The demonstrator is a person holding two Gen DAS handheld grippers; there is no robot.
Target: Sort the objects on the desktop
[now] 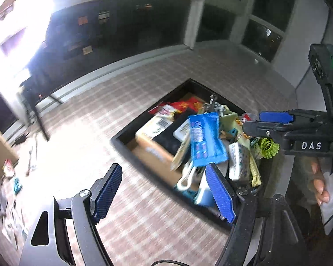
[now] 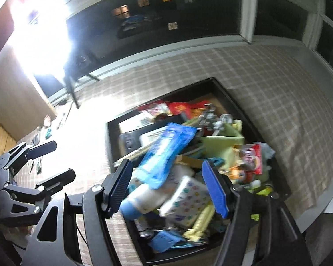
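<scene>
Blue-padded fingers of the left tool (image 1: 164,191) fill the near edge of the left wrist view, spread wide with nothing between them; the right tool (image 2: 169,190) stands equally released in its own view, its pads apart and bare. Just beyond both lies the black rectangular tray (image 1: 119,136), crammed with the sorted things; a blue plastic packet (image 1: 205,138) sits tilted on top of the heap, apparently just dropped or still settling, though the blur makes that uncertain. Beside it lie a white patterned tissue pack (image 2: 186,199), a yellow-green shuttlecock (image 1: 268,147) at the tray's right edge, a brown cardboard box (image 1: 153,153) toward the left, and red snack wrappers (image 2: 184,107) at the far end. A person's hand (image 1: 320,185) grips the right handle at the right edge of the left view.

Further left, on the pink-and-white checked cloth covering the tabletop (image 1: 144,84), a few small loose items (image 1: 11,177) wait unsorted, too blurred to name; these look like the next work. To do the step well, I would carry both tools clear of the heap without brushing the packet, swing toward the left with fingers kept wide, and approach one item at a time from above. Beyond the tabletop stand dark window panes (image 2: 166,11) and a glaring lamp (image 2: 40,35).
</scene>
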